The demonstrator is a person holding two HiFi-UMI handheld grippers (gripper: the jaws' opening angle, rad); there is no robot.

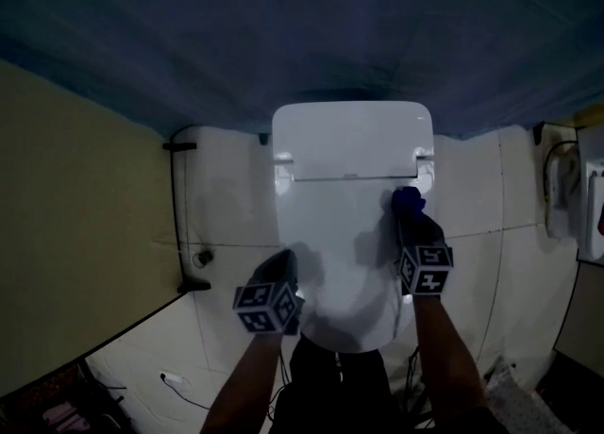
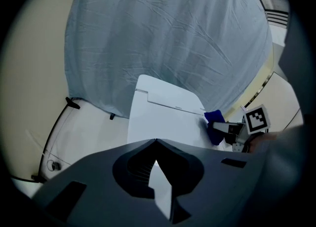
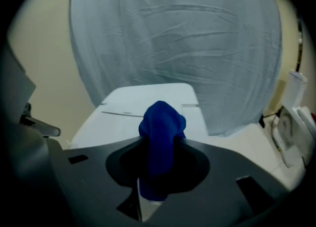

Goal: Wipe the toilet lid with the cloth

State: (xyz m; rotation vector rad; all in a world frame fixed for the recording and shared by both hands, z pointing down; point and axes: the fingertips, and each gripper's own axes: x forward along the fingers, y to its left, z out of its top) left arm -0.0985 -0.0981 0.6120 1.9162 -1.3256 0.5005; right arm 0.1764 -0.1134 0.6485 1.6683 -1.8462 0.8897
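The white toilet lid (image 1: 335,243) is closed, straight below me. A dark blue cloth (image 1: 408,200) rests on the lid's far right corner, near the hinge. My right gripper (image 1: 409,213) is shut on it. In the right gripper view the cloth (image 3: 161,127) bulges up between the jaws of the right gripper (image 3: 159,142), above the lid (image 3: 123,115). My left gripper (image 1: 282,264) hovers by the lid's near left edge. In its own view the left gripper (image 2: 156,142) has its tips touching and holds nothing. That view also shows the cloth (image 2: 213,119) at the right.
A blue-grey sheet (image 1: 302,26) hangs behind the toilet's white back unit (image 1: 351,138). A black pipe (image 1: 174,215) runs down the wall at the left. A white fixture (image 1: 560,198) is mounted at the right. Cables (image 1: 175,381) lie on the pale tiled floor.
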